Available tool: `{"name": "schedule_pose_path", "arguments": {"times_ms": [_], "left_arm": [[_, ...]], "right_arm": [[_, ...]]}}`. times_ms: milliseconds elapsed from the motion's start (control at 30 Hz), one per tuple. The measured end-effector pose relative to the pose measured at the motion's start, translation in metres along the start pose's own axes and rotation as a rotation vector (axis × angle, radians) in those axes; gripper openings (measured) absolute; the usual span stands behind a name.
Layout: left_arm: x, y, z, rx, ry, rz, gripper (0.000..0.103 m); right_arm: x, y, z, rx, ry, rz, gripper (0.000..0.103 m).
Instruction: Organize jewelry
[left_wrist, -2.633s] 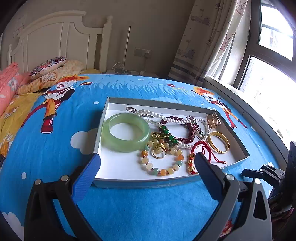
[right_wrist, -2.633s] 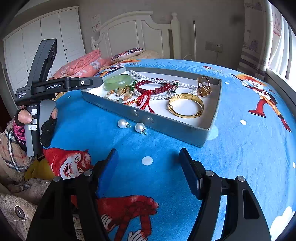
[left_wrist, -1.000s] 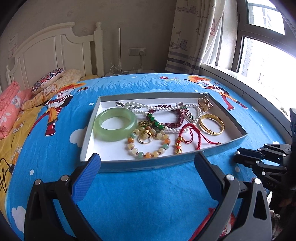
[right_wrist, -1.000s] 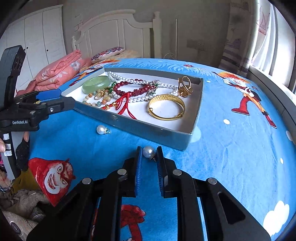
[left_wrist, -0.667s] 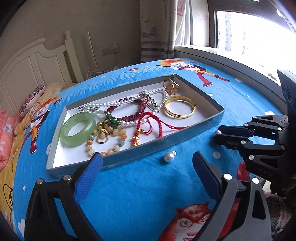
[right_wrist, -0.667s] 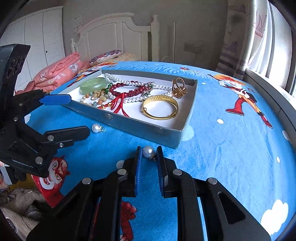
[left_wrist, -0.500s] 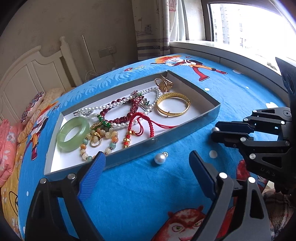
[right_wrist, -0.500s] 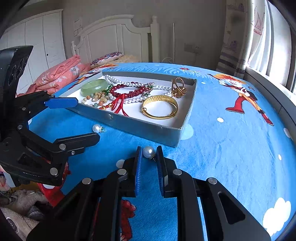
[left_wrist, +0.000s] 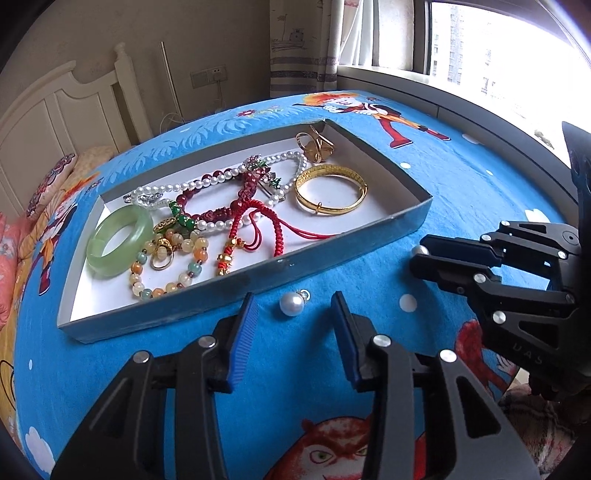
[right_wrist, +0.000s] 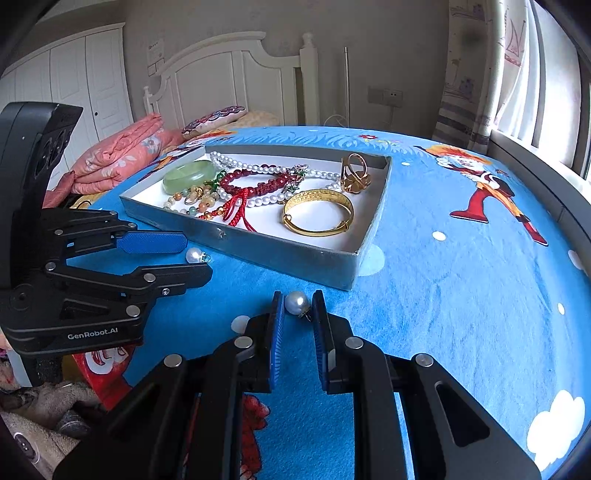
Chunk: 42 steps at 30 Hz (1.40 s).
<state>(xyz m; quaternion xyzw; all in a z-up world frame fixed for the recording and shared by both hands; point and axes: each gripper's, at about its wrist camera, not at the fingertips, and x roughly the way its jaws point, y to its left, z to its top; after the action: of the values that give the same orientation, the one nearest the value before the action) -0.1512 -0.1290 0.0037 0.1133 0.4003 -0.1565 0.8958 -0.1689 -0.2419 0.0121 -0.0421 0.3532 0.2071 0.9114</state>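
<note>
A shallow grey cardboard tray (left_wrist: 388, 229) with a white floor sits on a bed covered by a fuzzy blue cartoon-print blanket (left_wrist: 461, 177). Inside the tray lie a smooth, translucent green jade bangle (left_wrist: 120, 240), a long string of small white pearls (left_wrist: 207, 182), a dark red bead bracelet (left_wrist: 225, 212), a braided red cord bracelet (left_wrist: 258, 225), a bracelet of round pastel stone beads (left_wrist: 173, 269), a polished gold bangle (left_wrist: 331, 189) and a gold ring with looped wirework (left_wrist: 314, 146).

Two round, glossy pearl earrings are outside the tray, on the blanket just beside its near wall. The left claw (left_wrist: 293, 325) points down at one pearl earring (left_wrist: 291, 303); its ribbed blue pads (left_wrist: 242, 332) stand either side of the pearl without touching it, and the jaws are closing, now fairly narrow. The right claw (right_wrist: 298, 317) is narrowed tight on the other pearl earring (right_wrist: 296, 302), its blue pads pressing the pearl from both sides at the tips, with the small metal fitting showing below the pearl.
</note>
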Motion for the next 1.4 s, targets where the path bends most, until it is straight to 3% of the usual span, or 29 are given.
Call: {"name": "schedule_pose_path", "arguments": {"times_ms": [200, 567, 800, 1033, 1400], "left_arm": [[0.002, -0.007, 0.001, 0.008, -0.015, -0.037, 0.013], [-0.001, -0.005, -0.003, 0.0, -0.054, -0.069, 0.013], [-0.018, 0.001, -0.01, -0.008, -0.135, -0.069, 0.013], [-0.04, 0.032, -0.019, -0.085, -0.207, -0.041, 0.013], [-0.05, 0.055, -0.01, -0.142, -0.253, -0.046, 0.013]], "right_arm": [[0.0, 0.0, 0.0, 0.002, -0.002, 0.005, 0.016], [-0.002, 0.0, -0.002, 0.001, -0.01, 0.004, 0.016], [-0.008, 0.005, -0.008, -0.028, -0.024, 0.012, 0.016], [-0.015, 0.013, -0.009, -0.062, -0.051, 0.011, 0.016], [-0.023, 0.021, 0.019, -0.086, -0.125, 0.035, 0.016]]}}
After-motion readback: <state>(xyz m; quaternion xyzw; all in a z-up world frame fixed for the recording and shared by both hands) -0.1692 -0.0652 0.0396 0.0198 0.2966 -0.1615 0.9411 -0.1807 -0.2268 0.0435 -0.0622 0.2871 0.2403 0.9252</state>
